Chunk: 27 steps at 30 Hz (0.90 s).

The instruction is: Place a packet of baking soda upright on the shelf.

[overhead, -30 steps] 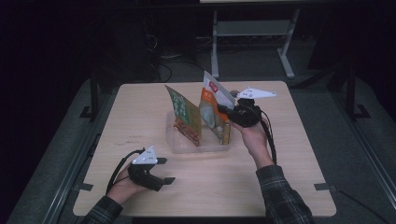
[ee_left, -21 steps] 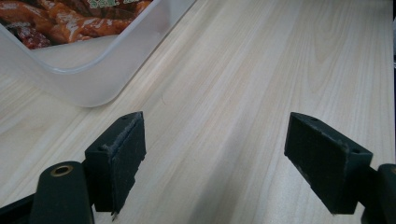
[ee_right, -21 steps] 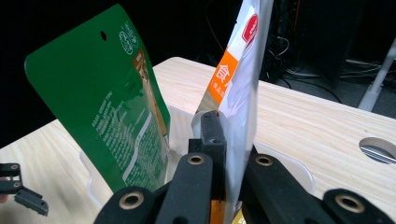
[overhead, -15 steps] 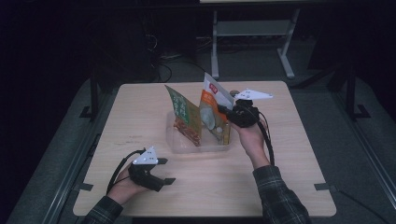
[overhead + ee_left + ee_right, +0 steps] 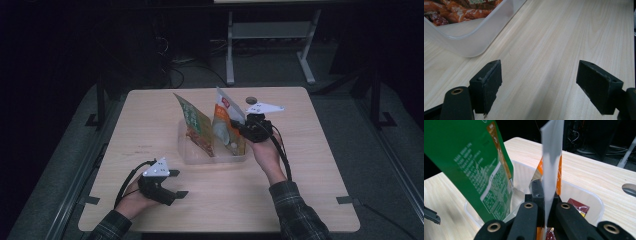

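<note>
Two flat snack pouches stand on edge in the clear, rounded plastic tub (image 5: 186, 146) near the middle of the pale wooden table (image 5: 310, 150). The orange-and-white pouch (image 5: 226, 120) is the one in hand: the right gripper (image 5: 239, 128) has its black jaws pressed together on the pouch's thin edge, the silver-white back of the film rising between them in the right gripper view (image 5: 551, 165). Its long axis runs roughly upright, the top leaning toward 11 o'clock in the high view and the lower end down inside the tub. The green pouch printed with reddish-brown snack pieces (image 5: 196, 127) stands just beside it at 9 o'clock, tilted the same way, its top corner pointing to about 10 o'clock. In the right gripper view one small dark-red packet (image 5: 577, 208) lies on the tub's floor; there may be more beneath, but the jaws hide that part.

The left gripper (image 5: 179, 183) rests on the table at 7 o'clock from the tub, well apart from the pouches, its jaws spread wide with nothing between them but bare wood.
</note>
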### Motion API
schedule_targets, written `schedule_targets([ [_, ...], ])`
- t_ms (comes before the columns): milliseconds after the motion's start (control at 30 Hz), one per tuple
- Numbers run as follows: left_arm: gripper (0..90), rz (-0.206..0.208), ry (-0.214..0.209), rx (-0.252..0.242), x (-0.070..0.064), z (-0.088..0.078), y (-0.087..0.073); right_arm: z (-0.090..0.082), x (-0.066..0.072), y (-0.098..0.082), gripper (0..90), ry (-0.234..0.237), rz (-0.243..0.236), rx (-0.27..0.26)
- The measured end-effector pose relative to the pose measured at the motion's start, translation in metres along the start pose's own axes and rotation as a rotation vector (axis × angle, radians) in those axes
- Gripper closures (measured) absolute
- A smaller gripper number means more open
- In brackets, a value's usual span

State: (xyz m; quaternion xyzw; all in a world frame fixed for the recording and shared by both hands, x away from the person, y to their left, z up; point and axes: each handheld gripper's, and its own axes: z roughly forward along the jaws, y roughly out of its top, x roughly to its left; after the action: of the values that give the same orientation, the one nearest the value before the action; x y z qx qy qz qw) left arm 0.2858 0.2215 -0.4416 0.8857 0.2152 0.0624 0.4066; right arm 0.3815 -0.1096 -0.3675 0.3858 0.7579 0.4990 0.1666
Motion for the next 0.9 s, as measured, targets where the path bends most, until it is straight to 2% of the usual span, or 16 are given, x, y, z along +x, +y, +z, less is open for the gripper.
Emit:
schedule_targets([
  [300, 20.2, -0.002, -0.008, 0.01, -0.001, 0.002, 0.0, 0.001, -0.001, -0.002, 89.1, 0.009, -0.007, 0.014],
  [500, 20.2, -0.008, -0.011, 0.014, -0.002, 0.003, 0.0, 0.0, -0.002, -0.004, 80.1, 0.022, -0.012, 0.038],
  [633, 20.2, -0.015, -0.015, 0.014, -0.003, 0.003, -0.001, -0.005, -0.001, -0.002, 67.8, 0.046, -0.004, 0.03],
  [767, 20.2, -0.011, -0.015, 0.016, -0.003, 0.003, -0.001, -0.009, 0.001, -0.002, 48.2, 0.042, -0.025, 0.054],
  [900, 20.2, -0.004, -0.015, 0.015, -0.003, 0.003, -0.001, -0.017, 0.004, -0.007, 41.6, 0.059, -0.045, 0.066],
])
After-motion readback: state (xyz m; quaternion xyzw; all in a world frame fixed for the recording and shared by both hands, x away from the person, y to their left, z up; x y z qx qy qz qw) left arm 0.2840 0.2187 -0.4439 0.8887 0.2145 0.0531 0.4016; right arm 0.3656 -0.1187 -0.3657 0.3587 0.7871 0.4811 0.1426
